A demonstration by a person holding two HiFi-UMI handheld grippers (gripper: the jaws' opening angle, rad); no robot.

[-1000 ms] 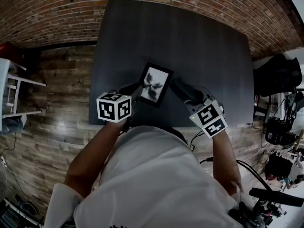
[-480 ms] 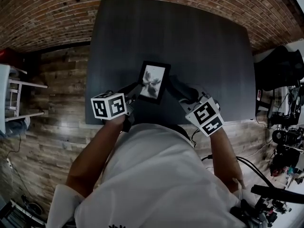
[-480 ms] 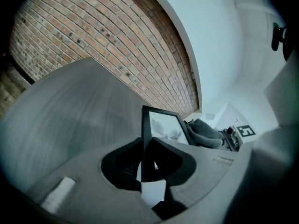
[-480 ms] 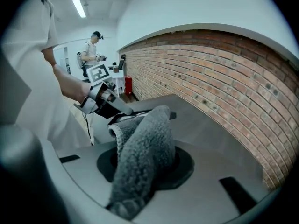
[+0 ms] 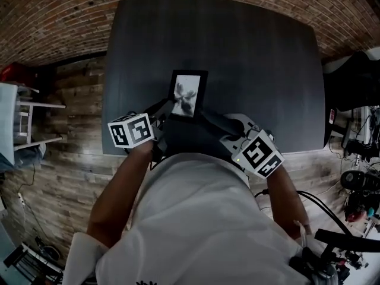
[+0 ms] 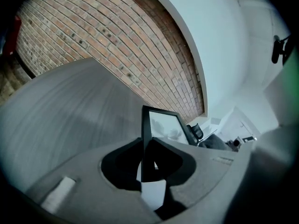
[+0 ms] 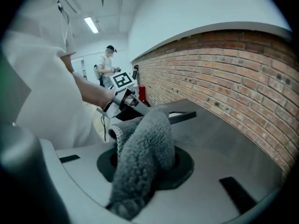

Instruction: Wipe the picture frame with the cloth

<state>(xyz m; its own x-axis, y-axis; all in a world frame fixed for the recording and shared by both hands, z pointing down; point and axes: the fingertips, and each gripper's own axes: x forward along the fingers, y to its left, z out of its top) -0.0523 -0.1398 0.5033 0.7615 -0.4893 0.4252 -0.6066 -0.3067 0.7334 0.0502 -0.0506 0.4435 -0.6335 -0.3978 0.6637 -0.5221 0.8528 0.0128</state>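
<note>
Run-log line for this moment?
left gripper: shut on picture frame | right gripper: shut on cloth | wipe: contact unclear

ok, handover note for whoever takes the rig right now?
Left gripper: fingers shut on the edge of the picture frame, holding it over the near side of the table.
Right gripper: shut on the grey cloth, which is by the frame's lower right corner; contact unclear.
Done: both things are in hand.
Left: wipe the glass and border; how much has been wiped can't be told.
</note>
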